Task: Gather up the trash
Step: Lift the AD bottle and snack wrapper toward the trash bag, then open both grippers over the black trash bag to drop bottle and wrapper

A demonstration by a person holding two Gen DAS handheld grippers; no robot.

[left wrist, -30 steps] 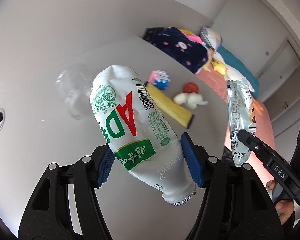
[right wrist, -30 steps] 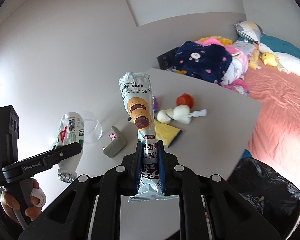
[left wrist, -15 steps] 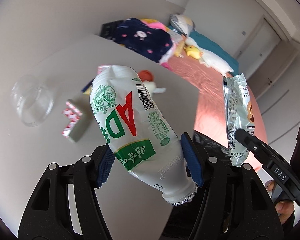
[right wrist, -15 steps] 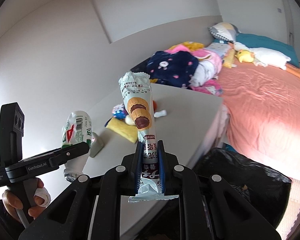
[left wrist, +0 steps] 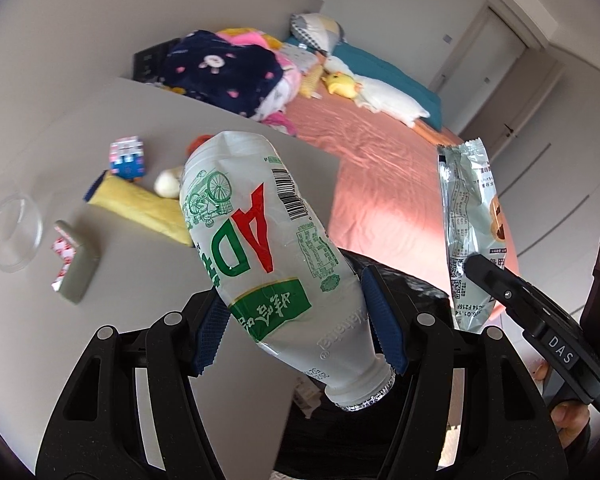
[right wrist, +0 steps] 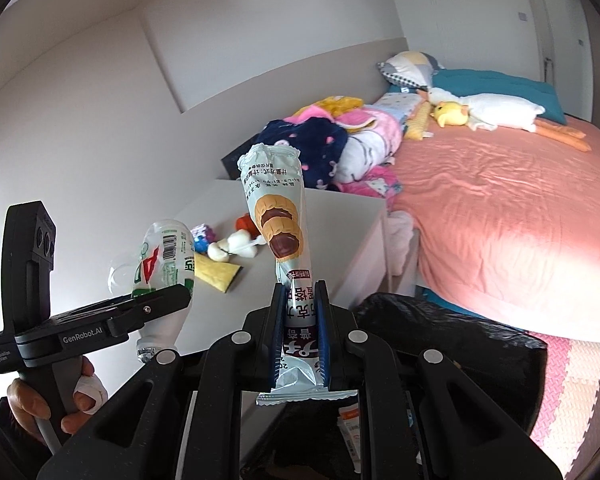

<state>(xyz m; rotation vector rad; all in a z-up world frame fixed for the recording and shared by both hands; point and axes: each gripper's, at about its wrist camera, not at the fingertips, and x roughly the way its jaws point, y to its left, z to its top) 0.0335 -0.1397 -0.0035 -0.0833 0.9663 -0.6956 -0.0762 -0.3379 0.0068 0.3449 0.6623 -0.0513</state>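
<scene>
Left wrist: tongs [left wrist: 296, 332] around bottle [left wrist: 268, 248]

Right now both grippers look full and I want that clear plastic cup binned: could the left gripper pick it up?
Probably not: the left gripper is shut on the milk bottle; the cup lies unobstructed.

left tool [left wrist: 300, 328]: jaws wide, gripping | right tool [right wrist: 300, 336]: jaws clamped tight | both angled downward
</scene>
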